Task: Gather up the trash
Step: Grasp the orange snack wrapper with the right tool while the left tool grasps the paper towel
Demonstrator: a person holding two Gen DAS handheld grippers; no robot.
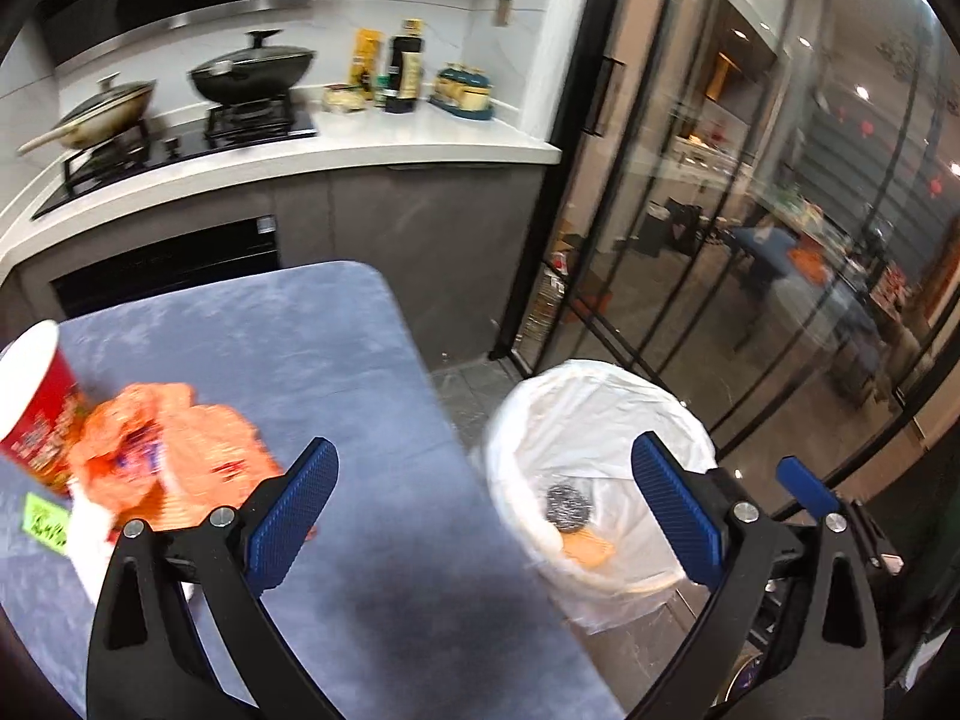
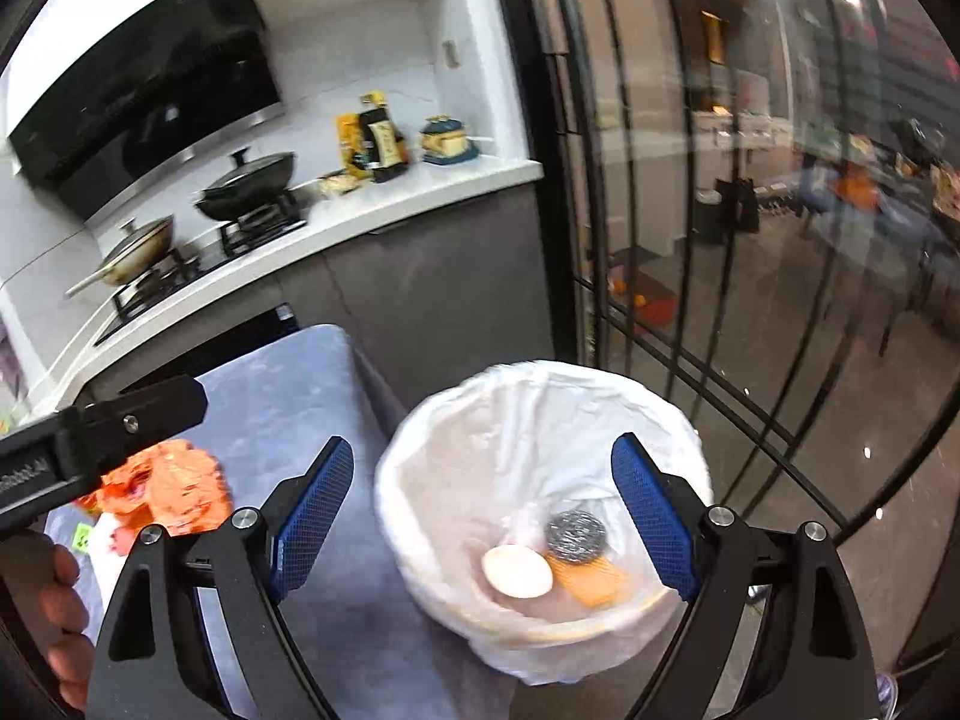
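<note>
- Left wrist view: the left gripper (image 1: 483,513) stands wide open with nothing between its blue pads. It hangs over the edge of the blue table (image 1: 360,372), its left finger above the tabletop and its right finger in front of the trash bin (image 1: 600,414), which stands on the floor just beside the table.
- The bin's white liner already holds a steel scourer (image 1: 567,503) and an orange sponge (image 1: 588,549). Trash not yet collected lies on the table to the left of the tongs: a crumpled orange wrapper (image 1: 180,450), a red cup (image 1: 36,402) touching it, and a green sticky note (image 1: 48,519) near the edge.
- Risk, as I judge it: the wrapper is loose and crinkled — a shallow pinch could slip off, or a sweep toward it could knock the cup over.
- Right wrist view: the right gripper (image 2: 483,510) is also wide open and empty, poised above the bin, whose mouth sits between its fingers. A pale round object (image 2: 517,570) lies beside the scourer and sponge.
- The other tool's black arm and the person's hand (image 2: 60,612) cross the left side, near the wrapper — both tongs reaching there could collide.
</note>
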